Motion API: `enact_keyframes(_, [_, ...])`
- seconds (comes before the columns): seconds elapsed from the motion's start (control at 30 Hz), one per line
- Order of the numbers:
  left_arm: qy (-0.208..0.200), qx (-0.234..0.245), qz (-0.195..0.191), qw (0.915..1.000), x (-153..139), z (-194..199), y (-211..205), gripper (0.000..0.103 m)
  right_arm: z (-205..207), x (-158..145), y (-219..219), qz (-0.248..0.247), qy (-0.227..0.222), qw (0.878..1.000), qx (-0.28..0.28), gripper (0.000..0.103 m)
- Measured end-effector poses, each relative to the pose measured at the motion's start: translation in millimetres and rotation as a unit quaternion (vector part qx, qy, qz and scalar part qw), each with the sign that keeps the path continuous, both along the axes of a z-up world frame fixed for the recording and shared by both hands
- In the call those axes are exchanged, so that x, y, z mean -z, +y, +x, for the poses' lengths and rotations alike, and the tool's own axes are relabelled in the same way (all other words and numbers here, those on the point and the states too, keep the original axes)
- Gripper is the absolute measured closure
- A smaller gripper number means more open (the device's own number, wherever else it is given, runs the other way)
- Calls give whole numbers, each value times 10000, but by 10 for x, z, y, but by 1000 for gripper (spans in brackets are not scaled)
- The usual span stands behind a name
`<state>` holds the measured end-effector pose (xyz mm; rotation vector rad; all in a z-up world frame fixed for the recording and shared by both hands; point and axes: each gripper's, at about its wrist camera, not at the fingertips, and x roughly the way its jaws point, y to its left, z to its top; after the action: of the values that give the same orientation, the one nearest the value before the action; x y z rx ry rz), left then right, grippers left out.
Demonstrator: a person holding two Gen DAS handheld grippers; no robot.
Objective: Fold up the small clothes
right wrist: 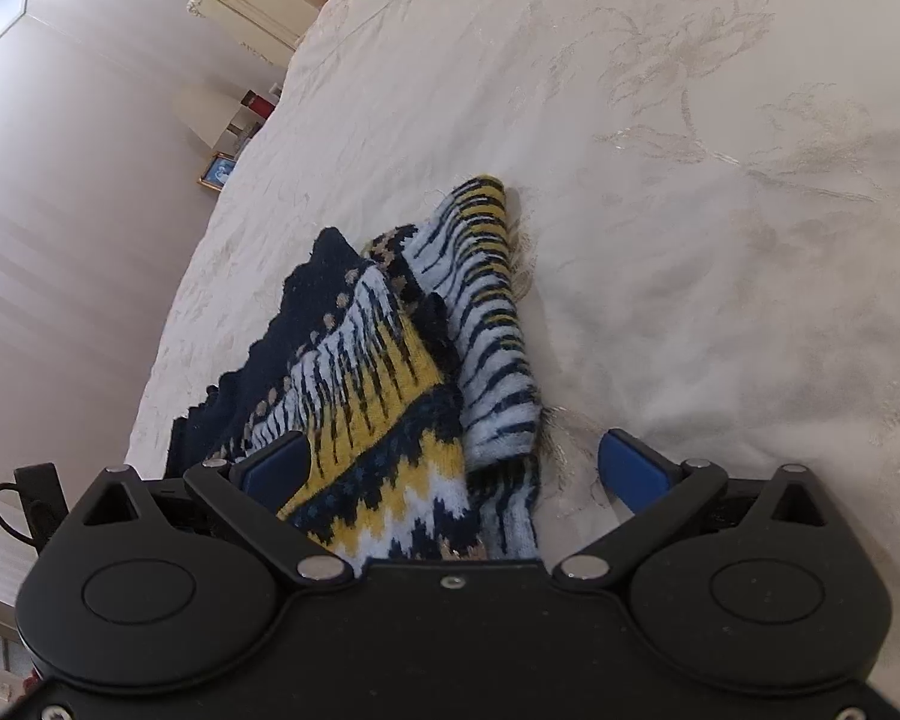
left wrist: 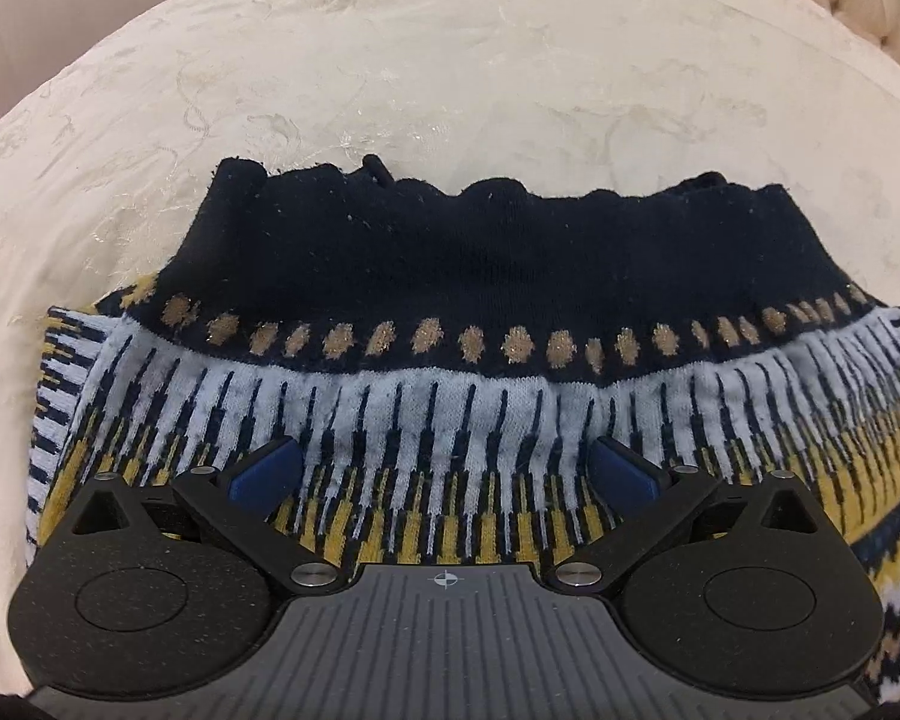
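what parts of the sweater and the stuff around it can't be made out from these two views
- Near part of the sweater, left wrist view: hidden under the left gripper body.
- Sweater's near end, right wrist view: covered by the right gripper.
- Layers beneath the folded sleeve: hidden by the knit itself.
- Framed picture by the wall: too small to read.
- Bedspread edges: cut off by the fisheye rim.

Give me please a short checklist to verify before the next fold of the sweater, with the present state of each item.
1. Left tongs open, holding nothing: ok.
2. Right tongs open, holding nothing: ok.
3. Sweater lies on the bedspread: ok.
4. Sleeve folded in over the body: ok, though it bulges along the right edge.
5. Dark hem band flat: not ok, its edge is wavy.
6. Other sleeve tucked in: cannot tell, only a striped part shows at the left edge.
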<state>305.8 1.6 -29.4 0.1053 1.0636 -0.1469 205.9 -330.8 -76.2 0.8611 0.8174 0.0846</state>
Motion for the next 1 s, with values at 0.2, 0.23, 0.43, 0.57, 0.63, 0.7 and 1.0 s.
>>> enact_keyframes(0.2, [36, 55, -9, 10000, 23, -11, 14, 0, 219, 116, -10, 411, -384, 9984, -48, 0])
enact_keyframes(0.23, [38, 58, 1, 10000, 13, 38, -28, 0, 265, 146, 0, 484, -486, 9976, -126, 0])
enact_keyframes(0.43, [19, 57, 6, 10000, 15, 26, -26, 0, 343, 141, 161, 119, -697, 9958, -582, 0])
enact_keyframes(0.57, [-13, 46, 29, 10000, 24, 23, -41, 0, 351, 110, 205, -77, -698, 9952, -683, 1])
enact_keyframes(0.63, [-26, 62, 28, 10000, 26, 17, -37, 0, 349, 91, 225, -175, -678, 9950, -712, 22])
enact_keyframes(0.7, [-25, 78, 21, 10000, 11, 19, -32, 0, 357, 89, 233, -326, -585, 9953, -704, 41])
enact_keyframes(1.0, [102, 266, -249, 9993, -260, -409, -13, 2, 317, 84, 144, -339, -519, 9957, -681, 56])
